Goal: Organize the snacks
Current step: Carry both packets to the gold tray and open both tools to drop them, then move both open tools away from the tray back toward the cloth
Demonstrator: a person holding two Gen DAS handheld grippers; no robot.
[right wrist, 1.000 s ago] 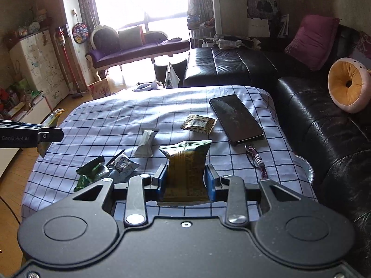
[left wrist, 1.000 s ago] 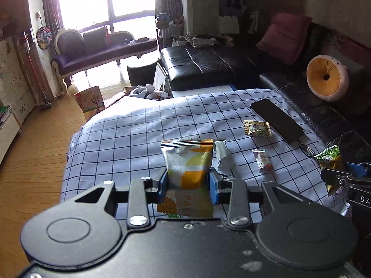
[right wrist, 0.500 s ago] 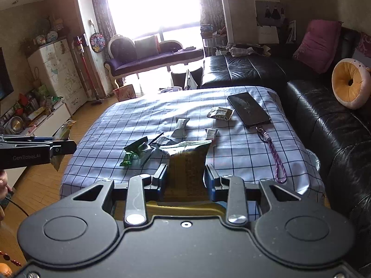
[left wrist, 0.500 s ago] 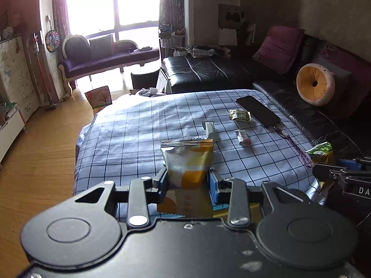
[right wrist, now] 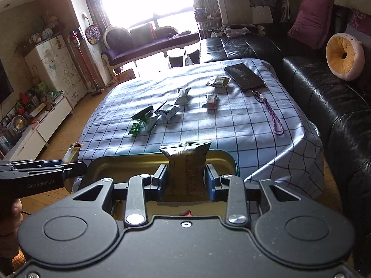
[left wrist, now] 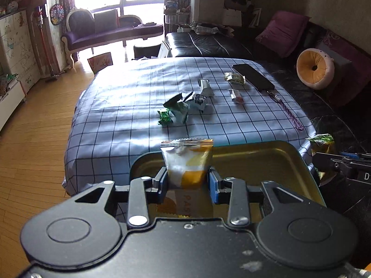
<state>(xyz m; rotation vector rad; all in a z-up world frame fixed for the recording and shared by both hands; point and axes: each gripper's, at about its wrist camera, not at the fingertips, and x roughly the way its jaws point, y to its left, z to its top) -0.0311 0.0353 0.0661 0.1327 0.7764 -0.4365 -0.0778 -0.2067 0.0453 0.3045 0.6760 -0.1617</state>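
Note:
My left gripper [left wrist: 187, 183] is shut on a white and orange snack packet [left wrist: 187, 162], upright between the blue pads. It hangs over a gold metal tin [left wrist: 266, 159] at the near edge of the checked table [left wrist: 120, 106]. My right gripper [right wrist: 185, 180] is shut on an olive-green snack packet [right wrist: 186, 162] above the same tin [right wrist: 129, 164]. Each gripper shows at the edge of the other's view: the right gripper [left wrist: 324, 155] and the left gripper [right wrist: 67, 164]. Several loose snack packets [left wrist: 180, 108] lie mid-table.
A black phone [left wrist: 252, 76] with a purple strap [left wrist: 289, 111] lies at the table's far right. A black leather sofa [right wrist: 324, 92] runs along the right, with a round orange cushion [right wrist: 343, 55]. Wooden floor [left wrist: 27, 127] lies to the left. A person's hand [right wrist: 14, 208] holds the left gripper.
Both grippers have drawn back from the table with their packets still held. The gold tin has come into view beneath them, and more of the table and loose packets now shows.

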